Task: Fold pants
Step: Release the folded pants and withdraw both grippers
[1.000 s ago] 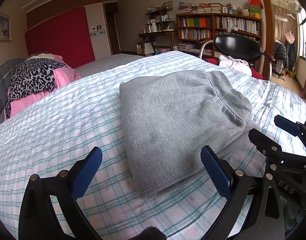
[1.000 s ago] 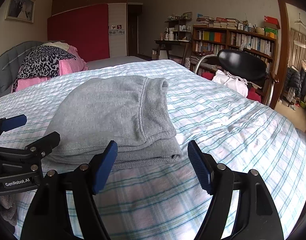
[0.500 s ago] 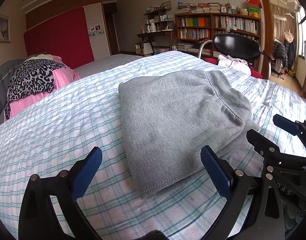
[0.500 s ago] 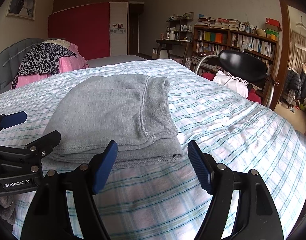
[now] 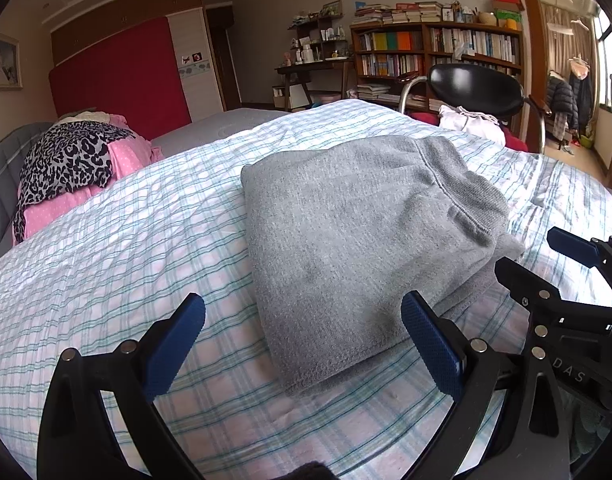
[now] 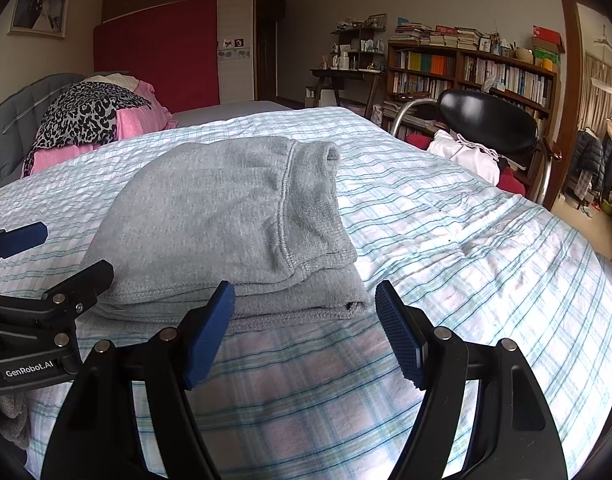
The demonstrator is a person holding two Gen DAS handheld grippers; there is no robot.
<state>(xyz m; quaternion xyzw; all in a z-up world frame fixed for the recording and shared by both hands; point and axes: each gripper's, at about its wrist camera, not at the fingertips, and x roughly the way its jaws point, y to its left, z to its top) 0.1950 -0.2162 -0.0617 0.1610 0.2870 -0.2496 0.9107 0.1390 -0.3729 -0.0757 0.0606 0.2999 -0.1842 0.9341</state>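
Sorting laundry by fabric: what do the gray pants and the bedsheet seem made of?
Pants: probably cotton-blend fleece knit, matte and fuzzy, with a ribbed band and stitched hems. Bedsheet: likely thin woven cotton, maybe seersucker, from its puckered plaid surface.

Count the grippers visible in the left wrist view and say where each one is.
2. The left gripper fills the foreground, open, just short of the folded grey pants. The right gripper enters at the right edge, open, beside the pants' near right corner.
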